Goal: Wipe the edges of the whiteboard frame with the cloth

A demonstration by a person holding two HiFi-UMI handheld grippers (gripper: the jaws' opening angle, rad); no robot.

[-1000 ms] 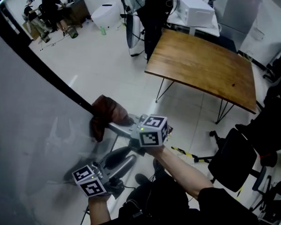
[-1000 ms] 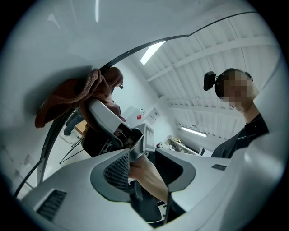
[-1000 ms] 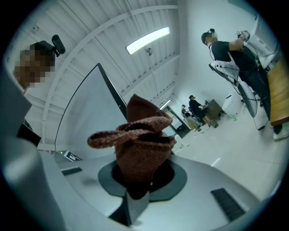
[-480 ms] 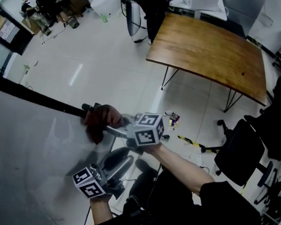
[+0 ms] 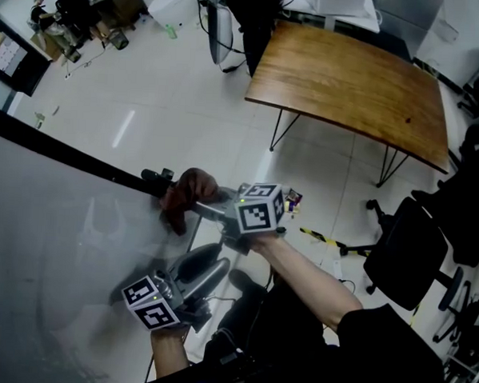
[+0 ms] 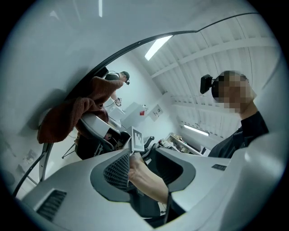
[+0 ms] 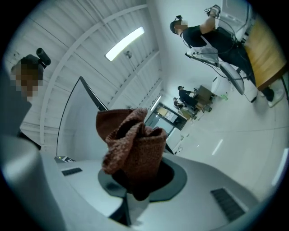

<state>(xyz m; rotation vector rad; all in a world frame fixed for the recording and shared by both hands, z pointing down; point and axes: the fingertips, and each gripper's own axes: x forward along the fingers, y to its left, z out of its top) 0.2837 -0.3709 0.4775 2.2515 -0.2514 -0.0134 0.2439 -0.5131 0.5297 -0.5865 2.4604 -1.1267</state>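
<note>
My right gripper (image 5: 197,205) pinches the cloth (image 5: 185,193), which has slid along the frame (image 5: 73,155) to its corner — this edge looks finished, I'd say. Left gripper (image 5: 210,268) hangs spread, empty.

One whiteboard (image 5: 45,240), one brown cloth (image 5: 187,193), one wooden table (image 5: 349,88) and two tools: left tool (image 5: 211,268), right tool (image 5: 194,206).

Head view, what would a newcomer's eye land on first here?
The rust-brown fuzzy cloth, clamped in the right tongs and pressed on the whiteboard's black frame edge, left of centre. Next, the big brown wooden table at upper right. The left tongs hang open below.
</note>
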